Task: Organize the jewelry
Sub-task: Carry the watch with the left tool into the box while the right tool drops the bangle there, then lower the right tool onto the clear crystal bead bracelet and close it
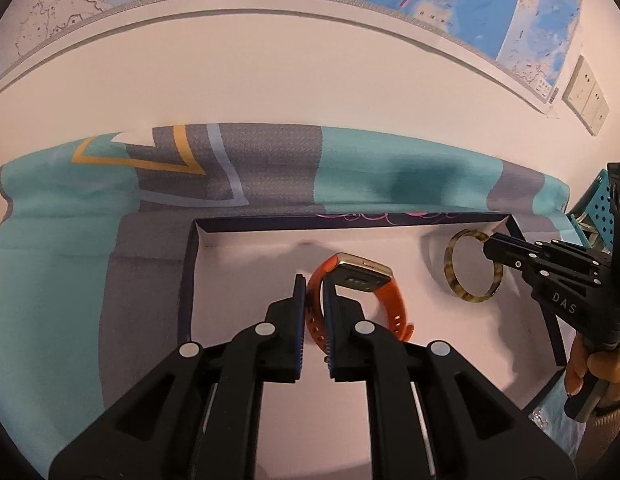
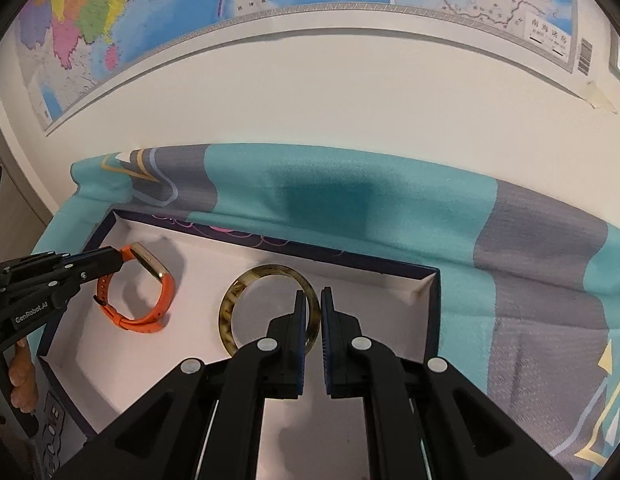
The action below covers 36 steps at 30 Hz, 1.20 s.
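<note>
An orange-strapped watch with a gold case (image 1: 352,280) sits inside a shallow white-lined box (image 1: 245,264). My left gripper (image 1: 314,286) is shut on the watch strap, one finger on each side of it. A tortoiseshell bangle (image 2: 245,300) stands on edge in the same box (image 2: 390,304), to the right of the watch (image 2: 149,280). My right gripper (image 2: 314,300) is shut on the bangle's right rim. In the left wrist view the right gripper (image 1: 490,246) shows at the bangle (image 1: 456,280). In the right wrist view the left gripper (image 2: 119,258) shows at the watch.
The box lies on a teal and grey patterned cloth (image 1: 69,280) against a white wall. A large map (image 2: 229,8) hangs above. A teal perforated bin (image 1: 600,208) stands at the far right. A wall socket (image 1: 586,96) is on the right.
</note>
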Each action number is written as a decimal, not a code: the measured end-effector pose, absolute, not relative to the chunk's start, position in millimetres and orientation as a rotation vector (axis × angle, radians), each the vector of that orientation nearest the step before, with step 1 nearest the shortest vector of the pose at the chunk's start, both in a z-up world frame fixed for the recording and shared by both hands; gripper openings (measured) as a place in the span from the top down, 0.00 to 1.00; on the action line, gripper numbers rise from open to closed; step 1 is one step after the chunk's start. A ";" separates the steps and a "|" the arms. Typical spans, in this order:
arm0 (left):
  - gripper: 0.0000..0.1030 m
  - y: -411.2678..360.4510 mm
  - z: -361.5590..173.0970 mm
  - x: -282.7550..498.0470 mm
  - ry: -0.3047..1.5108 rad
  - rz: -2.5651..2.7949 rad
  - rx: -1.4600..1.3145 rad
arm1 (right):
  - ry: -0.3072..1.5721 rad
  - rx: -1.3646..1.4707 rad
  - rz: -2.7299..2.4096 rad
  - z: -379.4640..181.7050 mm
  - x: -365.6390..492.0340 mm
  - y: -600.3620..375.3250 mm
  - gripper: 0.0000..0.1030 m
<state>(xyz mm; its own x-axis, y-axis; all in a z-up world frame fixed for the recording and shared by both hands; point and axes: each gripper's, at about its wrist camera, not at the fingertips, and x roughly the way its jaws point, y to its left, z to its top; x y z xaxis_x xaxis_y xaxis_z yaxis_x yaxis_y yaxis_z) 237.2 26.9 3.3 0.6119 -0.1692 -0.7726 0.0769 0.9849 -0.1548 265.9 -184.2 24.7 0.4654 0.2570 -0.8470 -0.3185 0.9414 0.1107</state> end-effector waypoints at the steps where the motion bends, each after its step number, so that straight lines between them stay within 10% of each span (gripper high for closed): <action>1: 0.92 27.1 2.5 238.9 0.906 -0.139 -0.110 | 1.031 -0.070 0.352 24.1 266.6 -183.3 0.95; 17: 0.92 30.6 -7.3 257.5 0.946 -0.073 -0.147 | 1.041 -0.027 0.299 23.0 275.6 -185.7 0.85; 36: 0.38 29.2 40.8 117.6 0.695 -0.203 0.038 | 0.931 -0.163 0.564 68.0 103.4 -223.0 0.63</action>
